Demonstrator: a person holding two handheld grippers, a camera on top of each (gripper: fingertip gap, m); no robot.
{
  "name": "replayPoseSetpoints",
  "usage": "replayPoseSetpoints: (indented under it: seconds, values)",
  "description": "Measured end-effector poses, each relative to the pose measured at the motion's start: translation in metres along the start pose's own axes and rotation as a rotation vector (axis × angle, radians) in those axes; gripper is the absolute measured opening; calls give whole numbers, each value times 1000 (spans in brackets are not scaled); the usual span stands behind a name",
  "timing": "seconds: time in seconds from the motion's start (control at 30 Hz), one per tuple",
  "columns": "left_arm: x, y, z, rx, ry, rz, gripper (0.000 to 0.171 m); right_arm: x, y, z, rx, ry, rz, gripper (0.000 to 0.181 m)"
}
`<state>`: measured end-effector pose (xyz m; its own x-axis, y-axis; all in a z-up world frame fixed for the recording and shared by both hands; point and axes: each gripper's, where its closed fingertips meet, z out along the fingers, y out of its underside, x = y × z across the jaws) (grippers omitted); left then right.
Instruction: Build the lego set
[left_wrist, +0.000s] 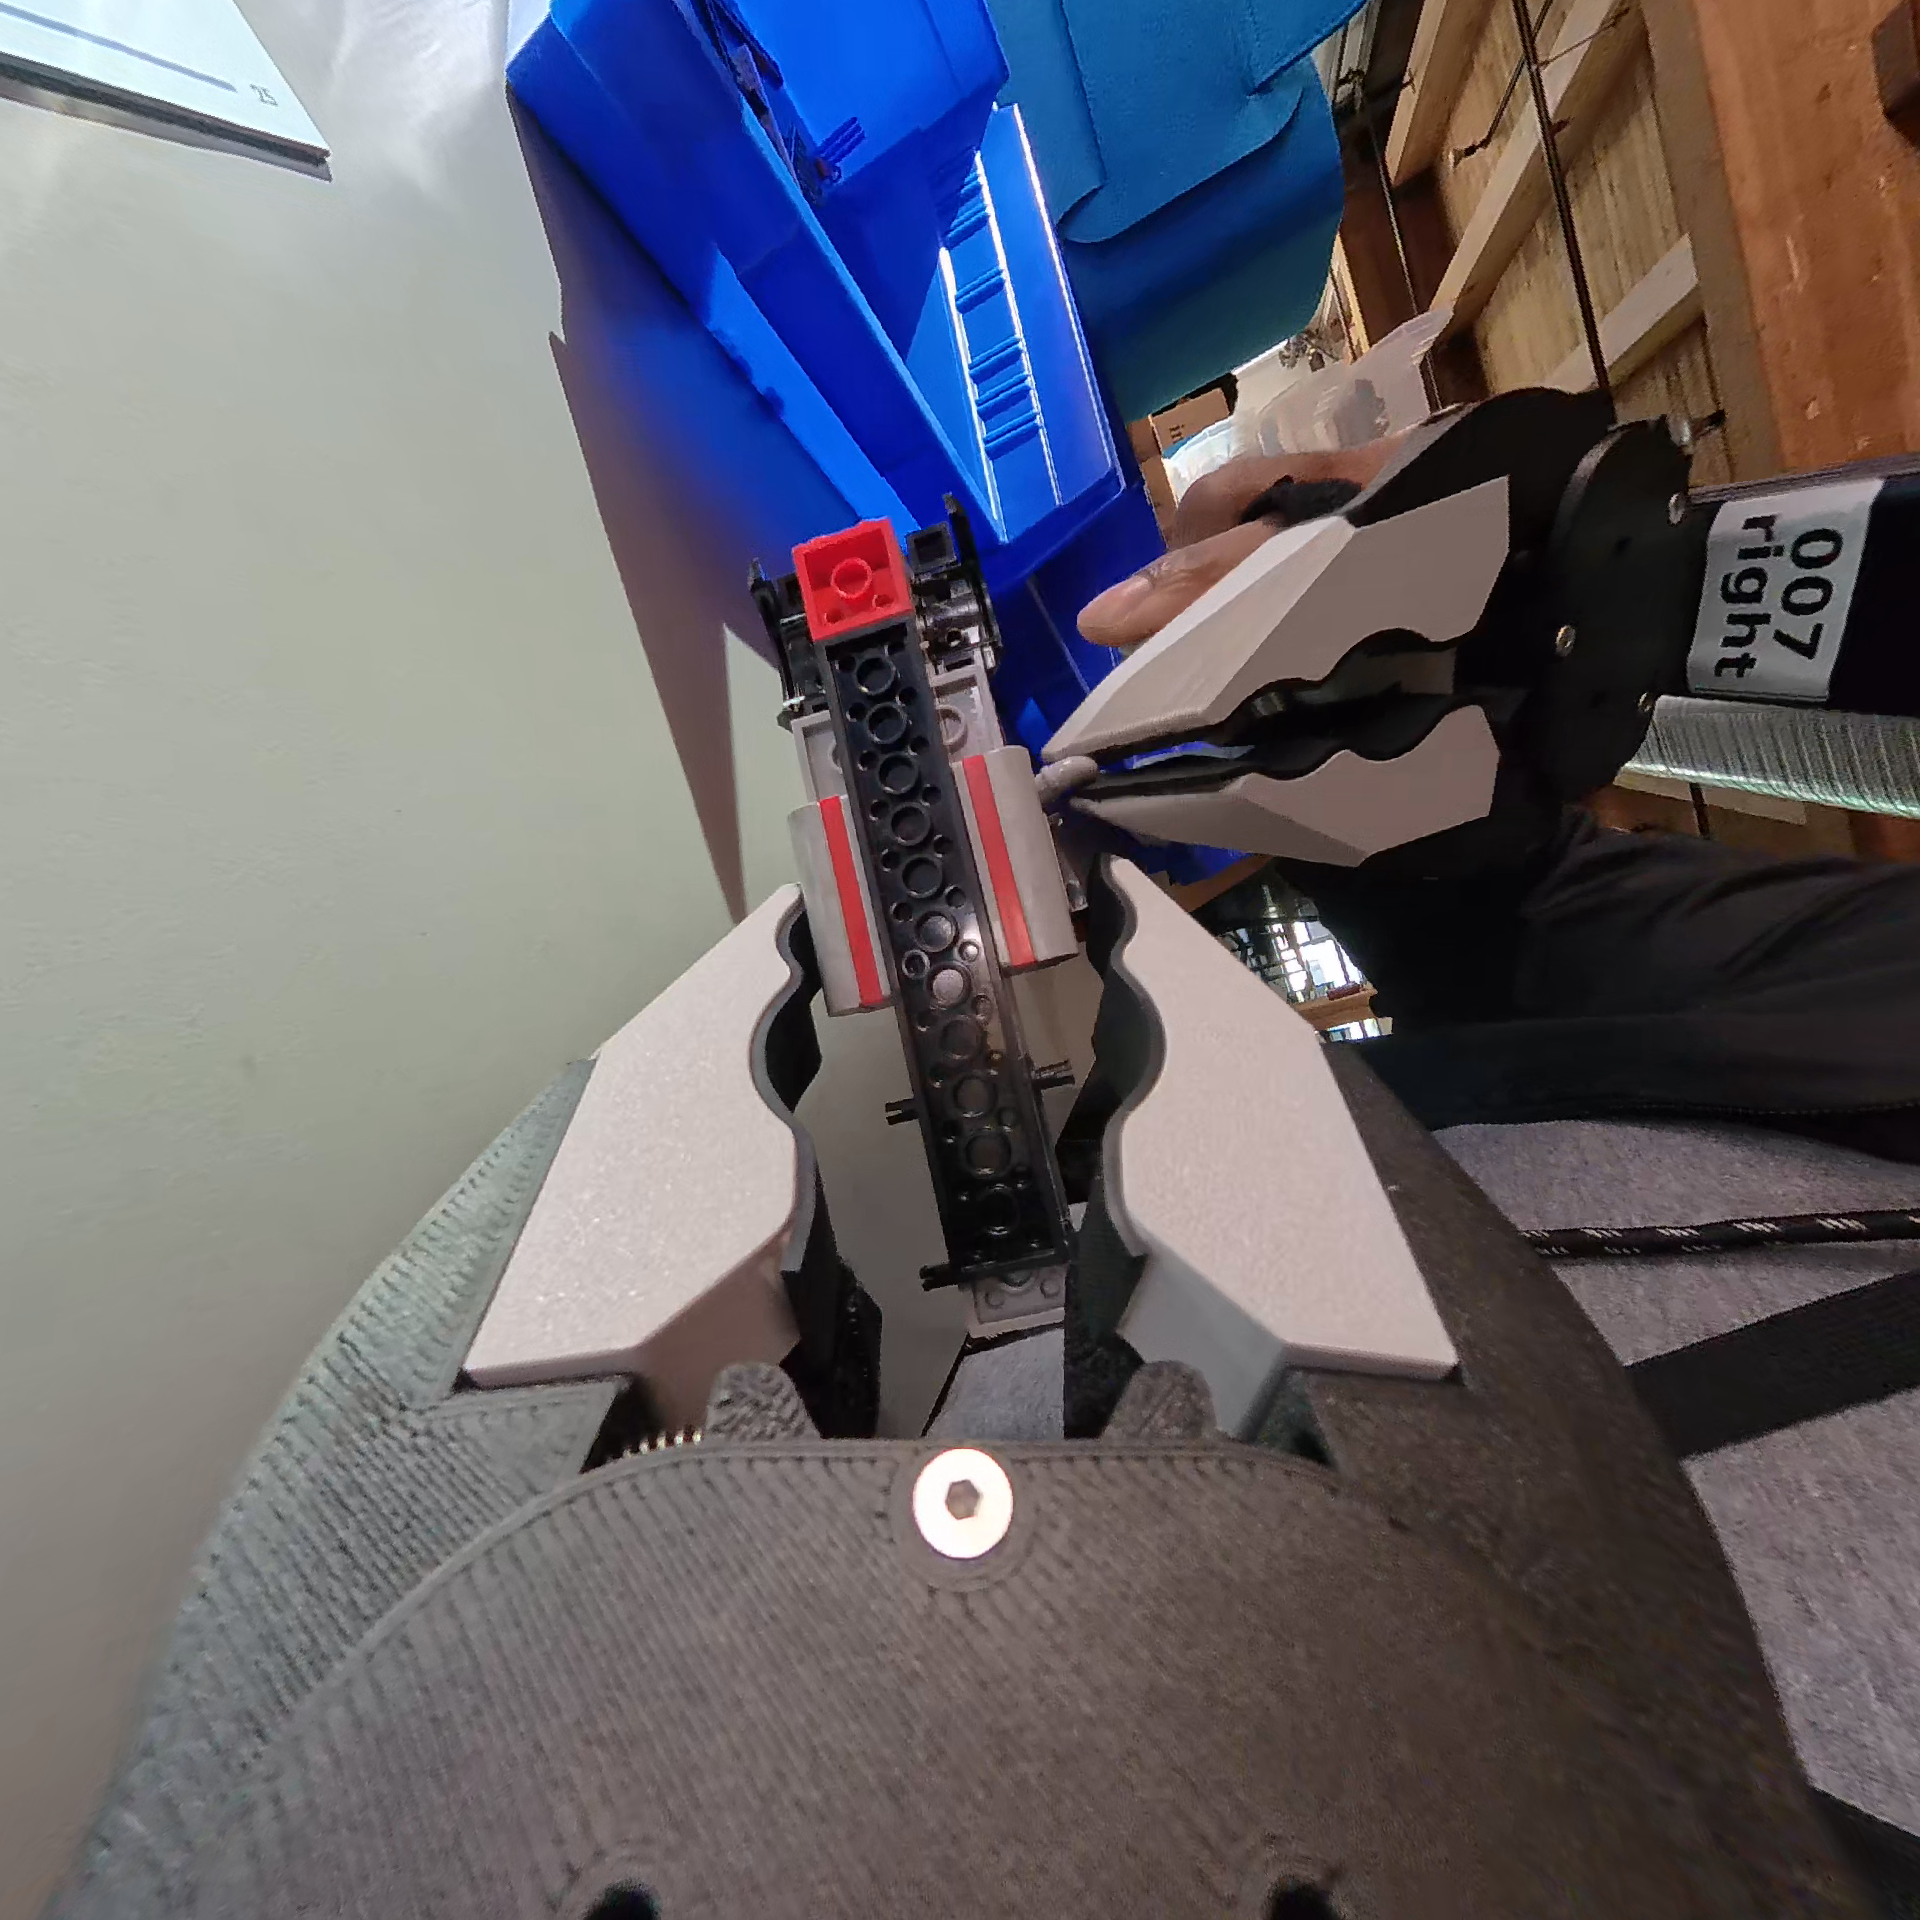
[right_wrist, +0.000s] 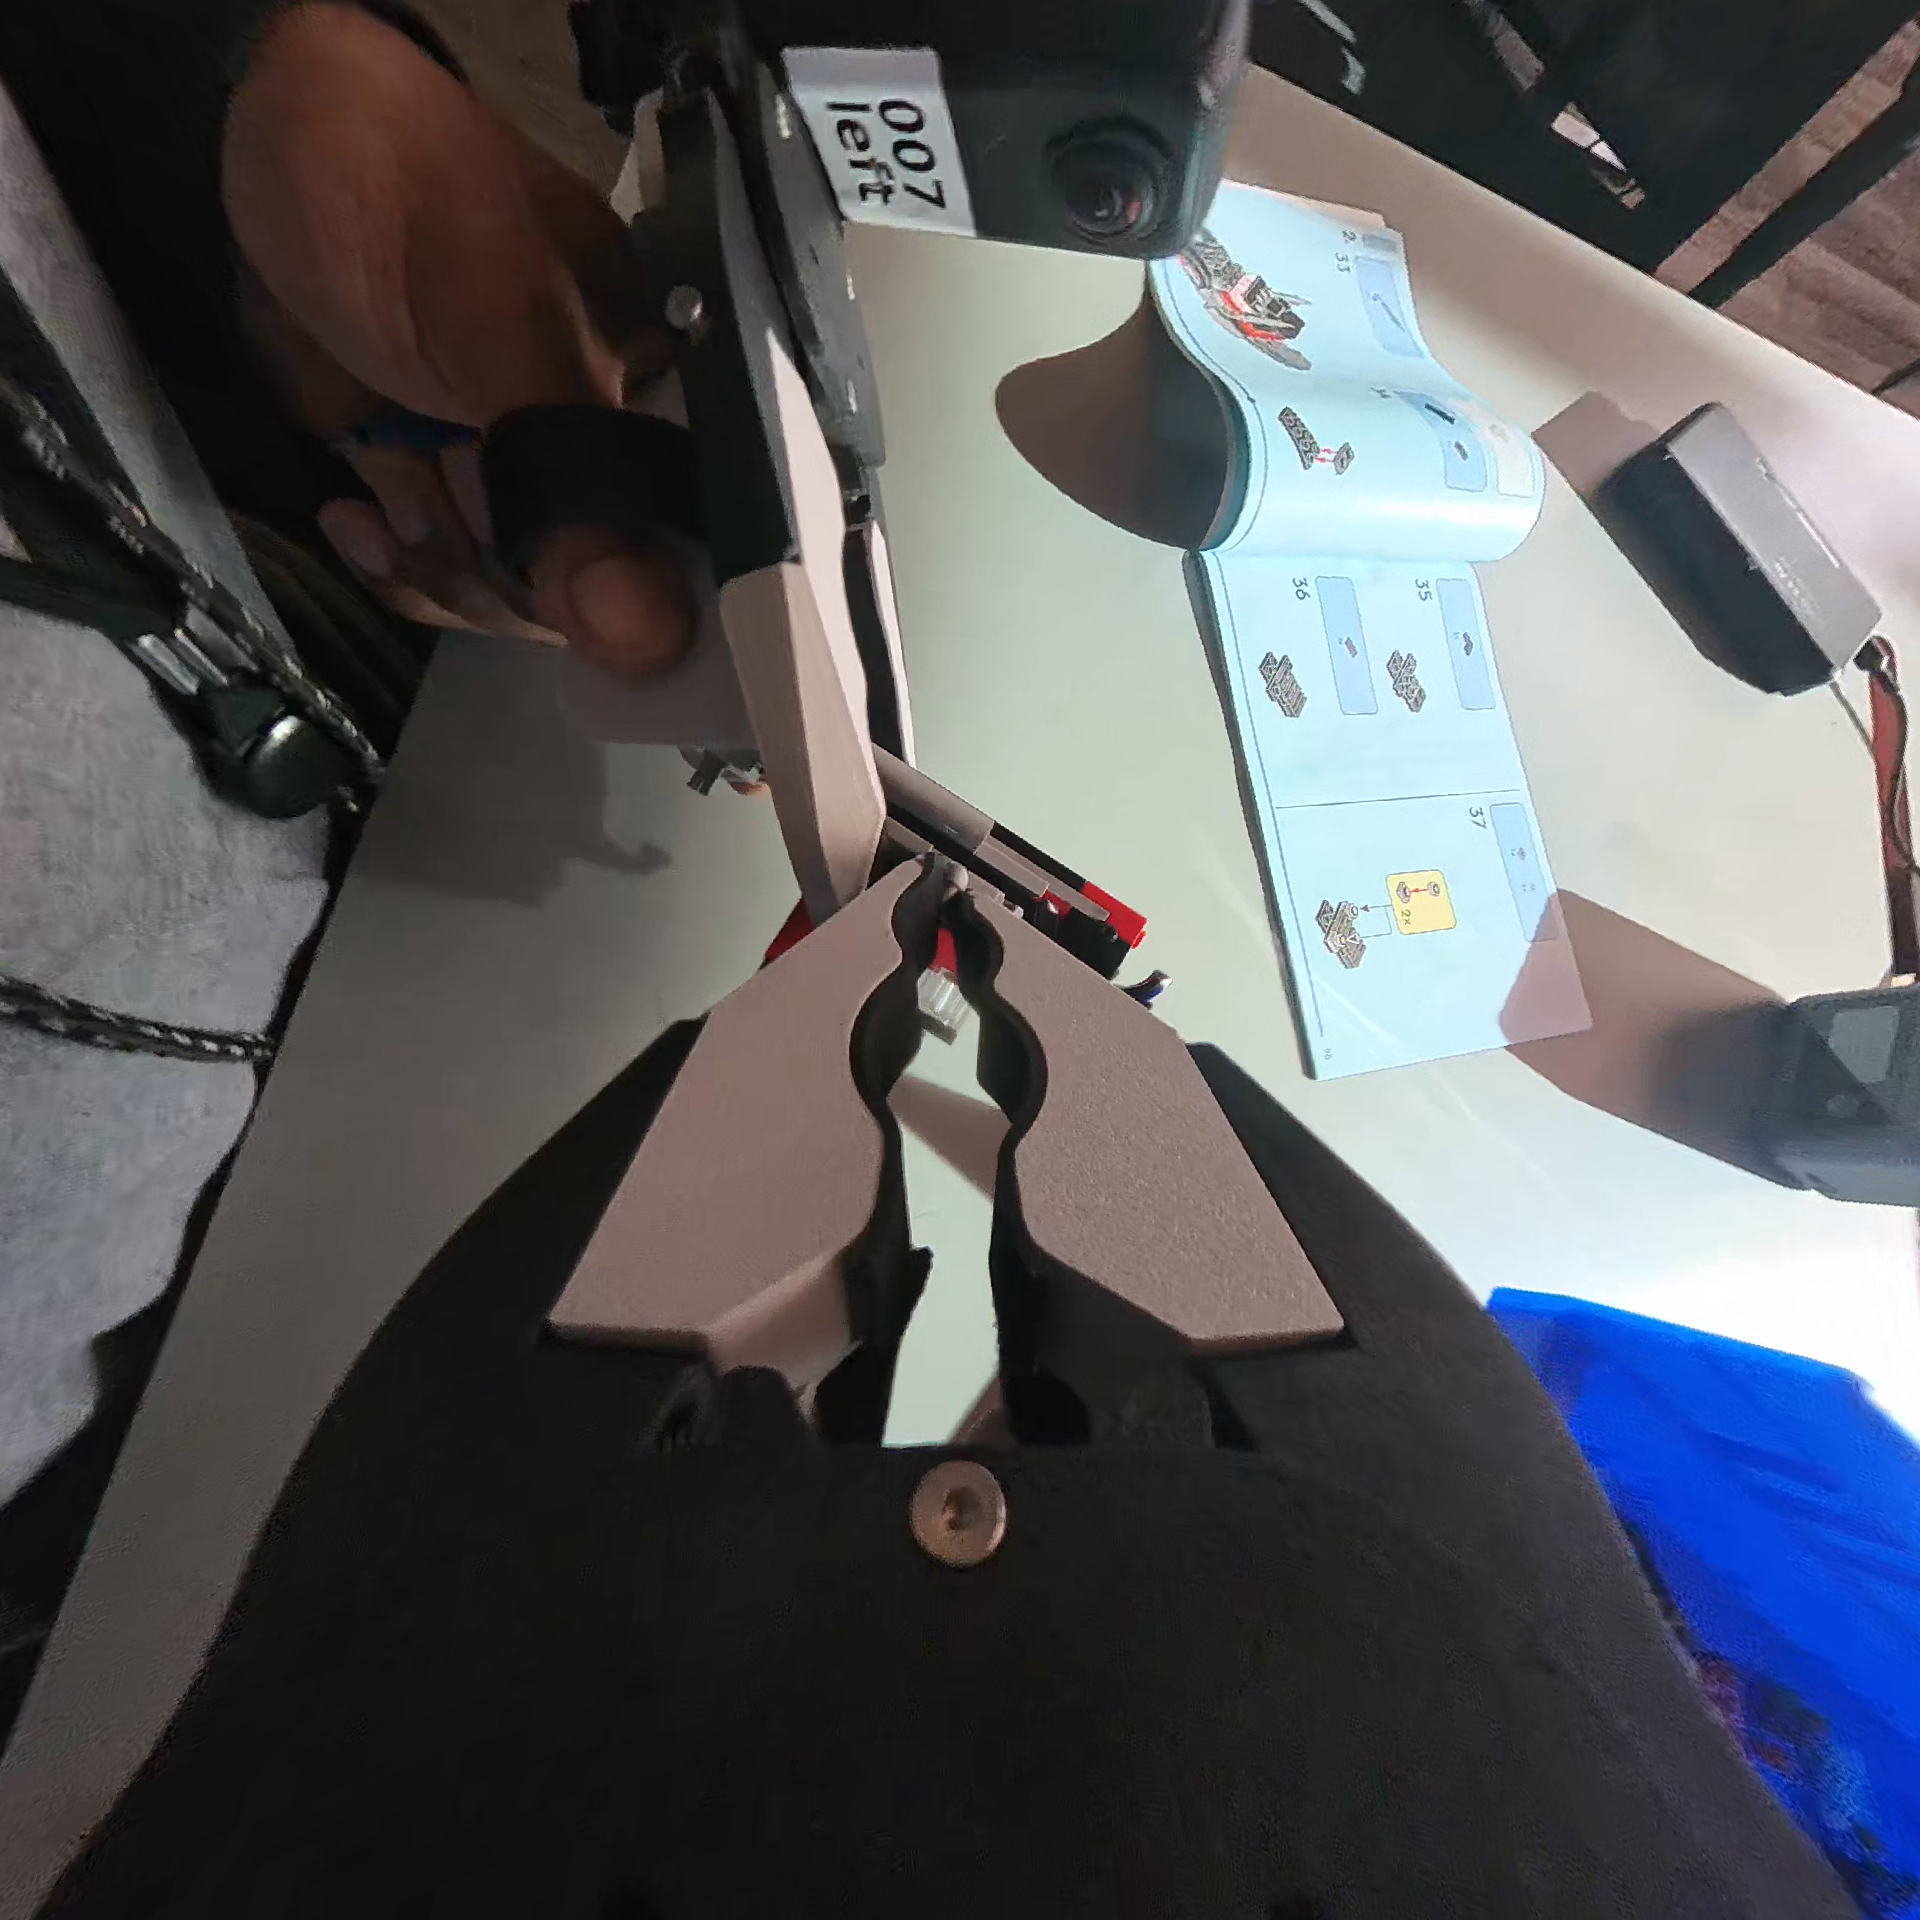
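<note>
The left gripper (left_wrist: 951, 1039) clamps the partly built black, grey and red-striped brick model (left_wrist: 925, 883) while the right gripper (left_wrist: 1060, 774) pinches a small grey piece (left_wrist: 1065, 772) against its side, much unbuilt.

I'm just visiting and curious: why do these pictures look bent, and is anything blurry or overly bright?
Left wrist view: wide-angle lens curves the blue bin; the lego model is sharp. Right wrist view: the hand is blurred, the booklet pale with glare, casting a dark shadow.
</note>
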<state>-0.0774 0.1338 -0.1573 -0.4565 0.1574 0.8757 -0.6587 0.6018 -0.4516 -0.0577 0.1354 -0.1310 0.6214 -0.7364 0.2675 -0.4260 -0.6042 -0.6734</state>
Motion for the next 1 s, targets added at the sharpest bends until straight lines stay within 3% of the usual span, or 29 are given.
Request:
replayPoseSetpoints:
  seconds: [0.4,1.0]
  values:
    - [-2,-2,-2,9,-32,31,52,4,-1,3,63,20,303,3]
    - [-4,1,-2,2,-48,45,52,-1,2,5,69,11,369,5]
